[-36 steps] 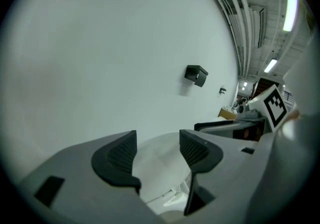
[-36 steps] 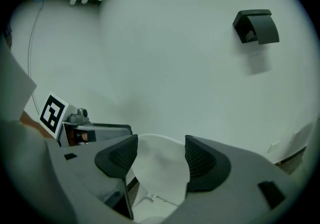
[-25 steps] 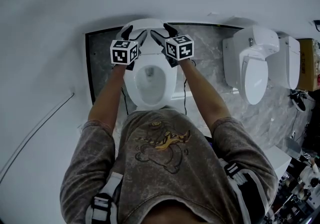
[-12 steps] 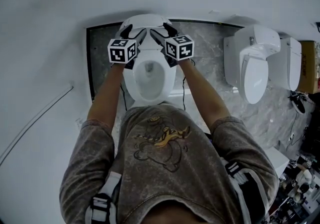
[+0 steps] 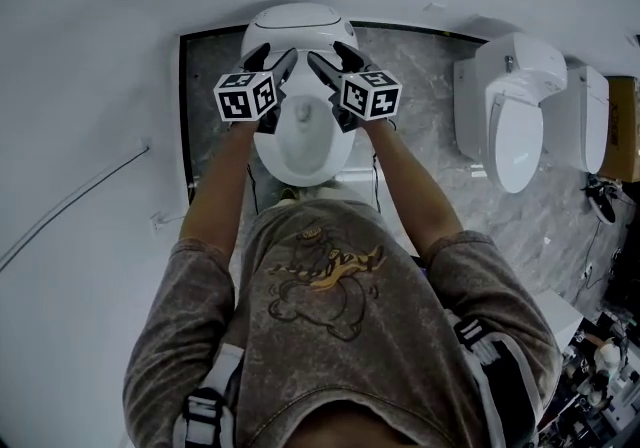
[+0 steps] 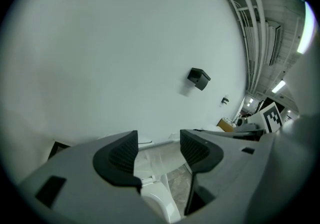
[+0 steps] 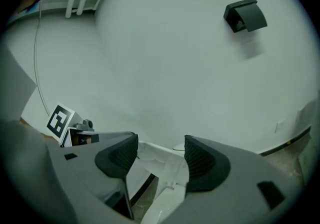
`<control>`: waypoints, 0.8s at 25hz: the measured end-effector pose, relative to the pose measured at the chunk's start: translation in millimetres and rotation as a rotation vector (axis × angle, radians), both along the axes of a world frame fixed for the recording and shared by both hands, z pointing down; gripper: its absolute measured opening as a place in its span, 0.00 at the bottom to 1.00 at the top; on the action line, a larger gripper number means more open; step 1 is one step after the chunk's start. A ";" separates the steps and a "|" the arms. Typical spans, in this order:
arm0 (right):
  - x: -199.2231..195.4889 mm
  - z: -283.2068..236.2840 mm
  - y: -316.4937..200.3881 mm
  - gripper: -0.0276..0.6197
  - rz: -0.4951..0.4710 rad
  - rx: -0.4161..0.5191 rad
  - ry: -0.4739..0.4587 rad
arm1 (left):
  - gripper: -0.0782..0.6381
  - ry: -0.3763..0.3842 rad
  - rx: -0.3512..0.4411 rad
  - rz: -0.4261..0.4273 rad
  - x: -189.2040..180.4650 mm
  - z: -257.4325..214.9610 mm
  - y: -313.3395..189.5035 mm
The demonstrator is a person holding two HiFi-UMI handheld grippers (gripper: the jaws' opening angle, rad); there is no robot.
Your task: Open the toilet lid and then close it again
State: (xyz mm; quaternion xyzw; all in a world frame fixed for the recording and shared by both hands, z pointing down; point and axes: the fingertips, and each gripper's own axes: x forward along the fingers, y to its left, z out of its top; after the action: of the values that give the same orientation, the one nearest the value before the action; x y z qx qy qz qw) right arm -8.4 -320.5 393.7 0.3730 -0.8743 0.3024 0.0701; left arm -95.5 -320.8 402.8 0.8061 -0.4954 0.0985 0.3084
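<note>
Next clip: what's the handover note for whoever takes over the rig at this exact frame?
Left gripper: jaws apart, clamped on nothing, at the left edge of the toilet lid.
Right gripper: jaws apart, at the lid's right edge.
The lid is raised and the bowl is exposed.
Done: opening, it seems.
Left: lower the lid onto the bowl, then pull both grippers clear.

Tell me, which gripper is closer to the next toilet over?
Right. The right gripper hangs over the open toilet's right side, toward the neighbouring toilet; the left gripper hangs over its left side, farther away.
</note>
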 end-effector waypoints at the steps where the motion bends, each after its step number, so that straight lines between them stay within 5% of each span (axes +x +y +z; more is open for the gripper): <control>1: 1.1 1.5 5.3 0.48 0.012 0.000 -0.005 | 0.48 0.008 0.000 -0.006 -0.3 1.8 5.5; 9: 4.9 9.5 74.1 0.48 0.080 -0.017 0.048 | 0.46 -0.022 0.010 0.040 5.0 8.1 78.3; 20: 12.8 90.2 210.8 0.48 0.047 -0.149 0.109 | 0.43 -0.037 -0.176 0.012 12.4 93.4 214.6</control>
State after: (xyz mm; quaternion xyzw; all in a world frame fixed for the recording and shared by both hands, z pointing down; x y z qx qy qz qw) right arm 4.4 -109.7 483.8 0.4030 -0.8354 0.3475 0.1378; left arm -83.2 -106.1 496.2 0.7770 -0.4854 0.1581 0.3682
